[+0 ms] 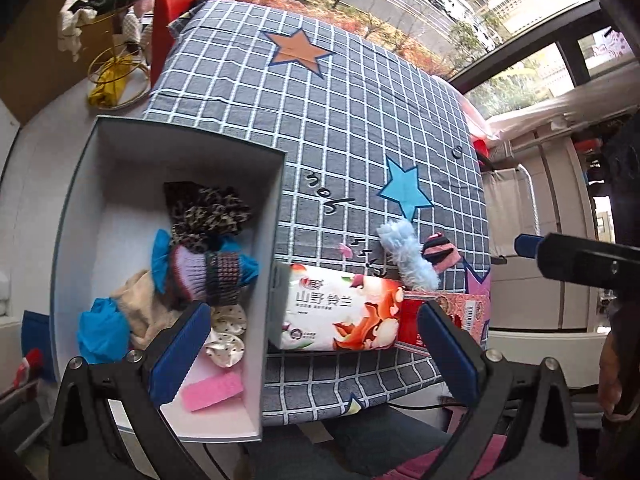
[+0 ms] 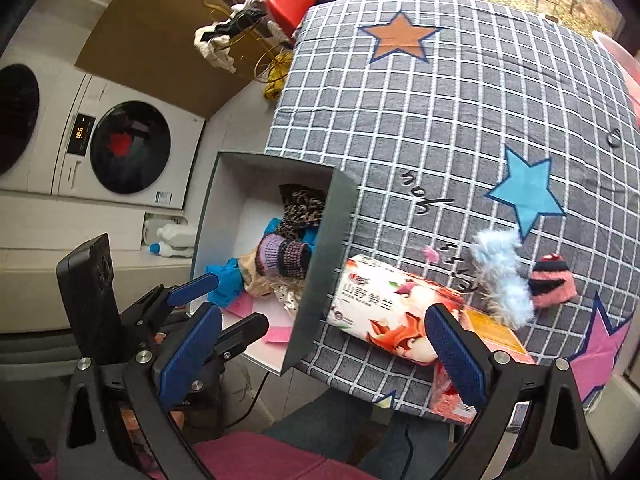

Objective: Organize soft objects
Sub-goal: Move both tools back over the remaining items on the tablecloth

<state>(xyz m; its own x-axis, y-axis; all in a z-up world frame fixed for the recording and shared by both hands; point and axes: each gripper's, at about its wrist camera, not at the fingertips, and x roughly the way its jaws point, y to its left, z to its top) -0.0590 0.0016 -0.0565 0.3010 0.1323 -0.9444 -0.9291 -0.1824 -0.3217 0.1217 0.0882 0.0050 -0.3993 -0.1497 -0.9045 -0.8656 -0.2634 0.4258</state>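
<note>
A white open box sits at the left edge of the checked table cloth. It holds several soft items: a leopard-print cloth, a purple knit piece, blue cloths and a pink sponge. A soft tissue pack, a fluffy light-blue sock and a pink-and-black sock lie on the cloth. My left gripper is open and empty, in front of the box and the pack. My right gripper is open and empty, near the pack.
A red tissue box lies beside the pack. A gold wire stand with cloths and a red chair stand at the far left. Washing machines are left of the table. The left gripper shows in the right wrist view.
</note>
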